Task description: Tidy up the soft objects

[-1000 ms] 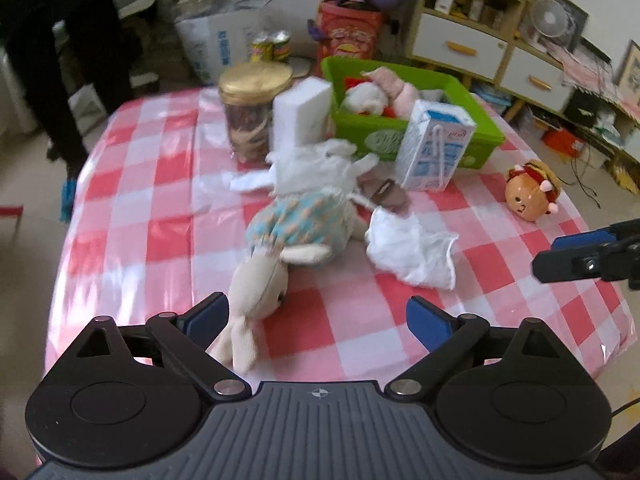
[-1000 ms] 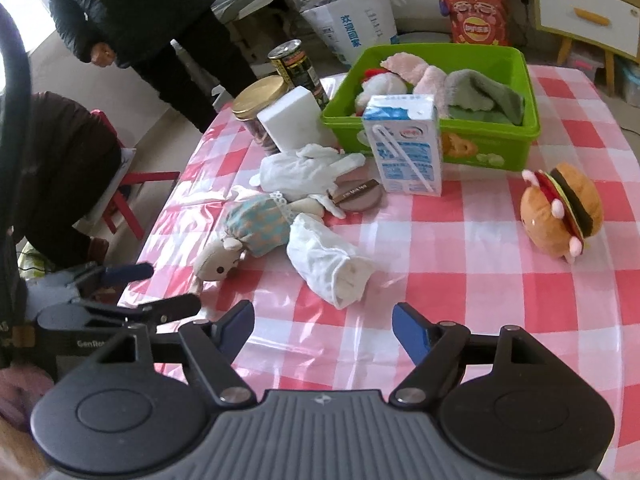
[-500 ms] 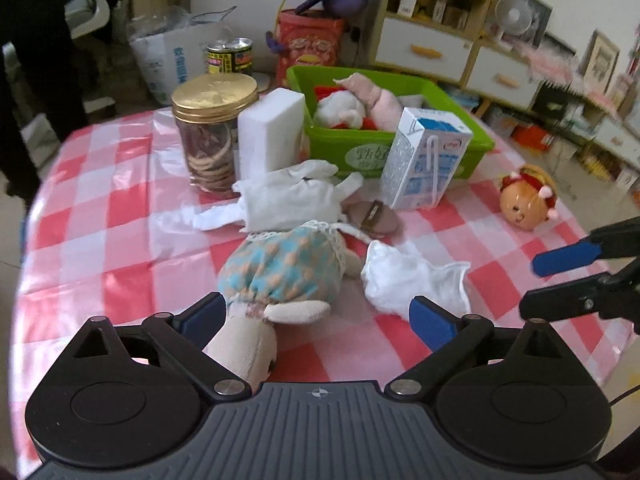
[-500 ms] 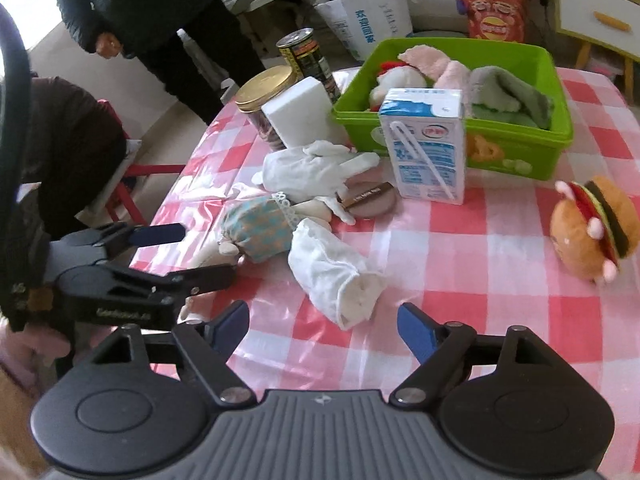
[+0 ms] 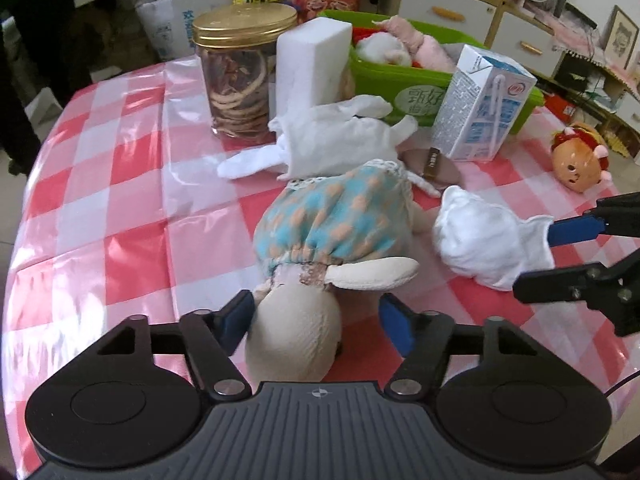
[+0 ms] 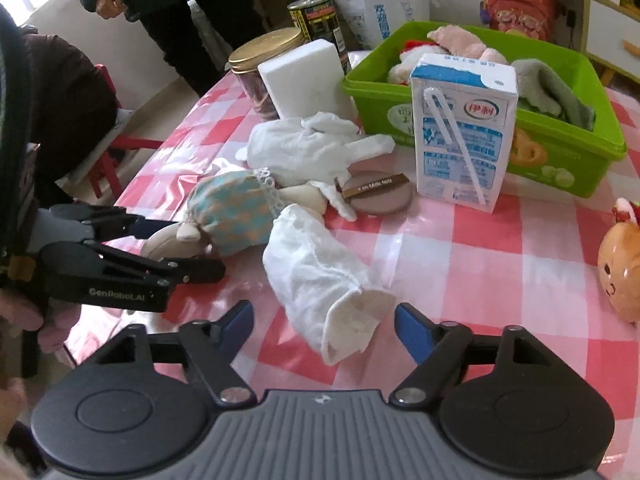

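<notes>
Double pick-up under way near the table's point(image 5: 100, 168) front edge. Left gripper point(image 5: 316, 316) closing around the head of the plush rabbit point(image 5: 336, 220), left pad just touching, right pad not yet pressing. Right gripper point(image 6: 324, 326) closing too, cuff of the crumpled white glove point(image 6: 320, 272) lying between its pads, neither biting so far. Next call, by the look of it: finish both squeezes, lift clear, carry to the green basket point(image 6: 560, 152) at the far edge, past the milk carton point(image 6: 460, 132).
</notes>
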The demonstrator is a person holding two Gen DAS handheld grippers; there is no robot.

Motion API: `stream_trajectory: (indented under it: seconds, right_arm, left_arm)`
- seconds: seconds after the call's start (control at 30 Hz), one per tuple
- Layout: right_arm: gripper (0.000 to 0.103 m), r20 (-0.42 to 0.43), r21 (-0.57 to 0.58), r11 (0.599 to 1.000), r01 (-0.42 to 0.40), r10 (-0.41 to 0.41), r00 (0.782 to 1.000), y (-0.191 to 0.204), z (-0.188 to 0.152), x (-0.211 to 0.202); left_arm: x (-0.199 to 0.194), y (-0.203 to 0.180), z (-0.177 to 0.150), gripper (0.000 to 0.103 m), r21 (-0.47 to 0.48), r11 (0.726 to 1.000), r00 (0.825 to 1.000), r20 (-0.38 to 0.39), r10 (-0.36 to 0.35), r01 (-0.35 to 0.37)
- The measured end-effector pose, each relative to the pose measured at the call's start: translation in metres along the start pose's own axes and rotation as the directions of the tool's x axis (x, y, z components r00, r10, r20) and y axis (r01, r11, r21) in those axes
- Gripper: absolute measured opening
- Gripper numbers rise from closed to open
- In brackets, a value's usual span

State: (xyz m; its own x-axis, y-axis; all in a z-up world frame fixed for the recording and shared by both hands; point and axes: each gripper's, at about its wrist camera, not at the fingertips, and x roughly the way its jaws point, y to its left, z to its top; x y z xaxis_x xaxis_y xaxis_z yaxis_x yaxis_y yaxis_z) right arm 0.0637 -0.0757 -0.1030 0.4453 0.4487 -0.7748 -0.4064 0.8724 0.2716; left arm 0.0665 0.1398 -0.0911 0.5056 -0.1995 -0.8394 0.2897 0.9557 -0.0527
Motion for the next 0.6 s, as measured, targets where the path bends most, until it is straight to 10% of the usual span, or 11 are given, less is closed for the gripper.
stream_trajectory:
  seconds: [0.17, 0.6]
  right_arm:
    - [0.0, 0.003, -0.009, 1.0, -0.008, 0.008, 1.0, 0.002, -0.002, 0.005]
    - [0.0, 0.037, 0.149, 0.982, -0.115, 0.111, 0.993, -0.014, 0.007, -0.039]
  left_arm:
    - [-0.005, 0.006, 0.001, 0.042, -0.066, 0.997, 1.0, -0.011, -0.026, 0.026]
    - [-0.035, -0.003, 0.008, 0.039, -0.154, 0.985, 0.997, 0.003, -0.075, 0.075]
